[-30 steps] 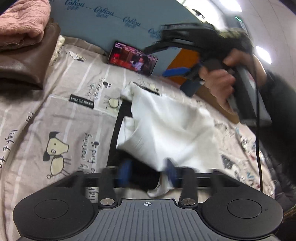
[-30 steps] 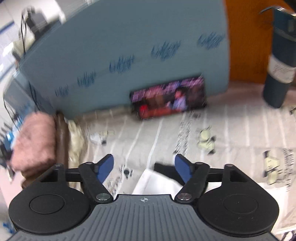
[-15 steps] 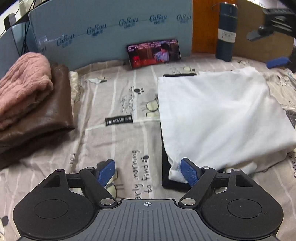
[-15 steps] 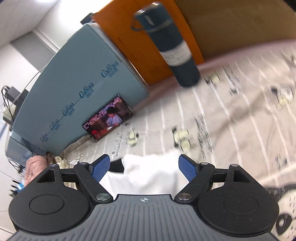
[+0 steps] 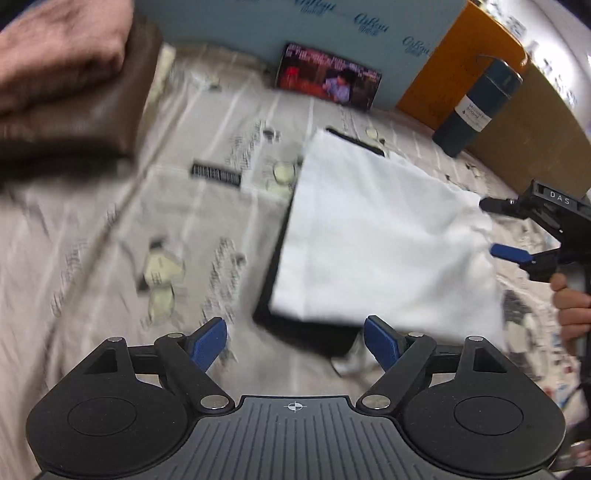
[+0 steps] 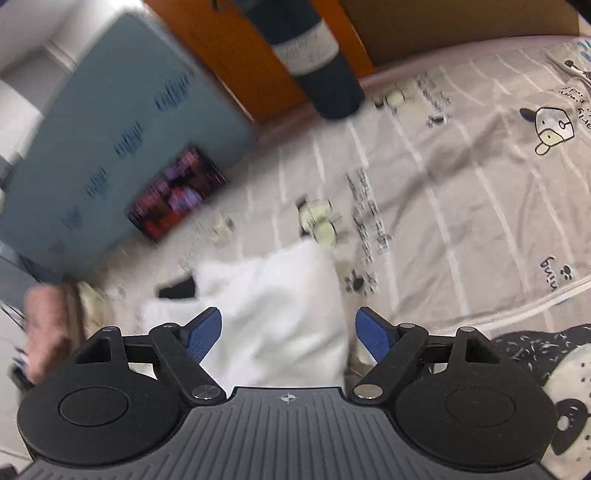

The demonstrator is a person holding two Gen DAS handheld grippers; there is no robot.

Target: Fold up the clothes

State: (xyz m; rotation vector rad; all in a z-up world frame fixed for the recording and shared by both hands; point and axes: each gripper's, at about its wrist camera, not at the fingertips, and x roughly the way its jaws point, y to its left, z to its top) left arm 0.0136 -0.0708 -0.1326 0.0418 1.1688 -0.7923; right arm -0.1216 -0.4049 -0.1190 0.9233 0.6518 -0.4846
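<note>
**Entry: white garment, folded, on printed sheet**

The garment (image 5: 376, 236) lay as a flat white rectangle of soft, matte cloth on the sheet (image 5: 110, 229), with a black layer or trim showing along its left and near edges. All places below are given from it.

Left gripper (image 5: 295, 341): at its near-left corner, blue pads spread wide, nothing between them but the black edge below; the pads pressed on nothing. Likely let go so the fold could settle.

Right gripper (image 5: 496, 227): at its right edge, jaws apart, one blue pad just beside the cloth, not clamped. A hand (image 5: 570, 306) held its grip. In its own view (image 6: 288, 334) the white cloth lay between the open pads, untouched as far as could be told.

Sheet: beige cotton-like fabric, pale stripes, cartoon animals, mildly creased.

Stack (image 5: 70, 81): well to its left, folded, fuzzy pink knit over smooth brown fabric; probably finished pieces set aside.

Phone (image 5: 328, 81): beyond it, propped against a blue board (image 5: 229, 26), screen lit.

Flask (image 5: 476, 107): beyond its far-right corner, dark cylinder, upright, pale label.

Judged: fold near complete.
</note>
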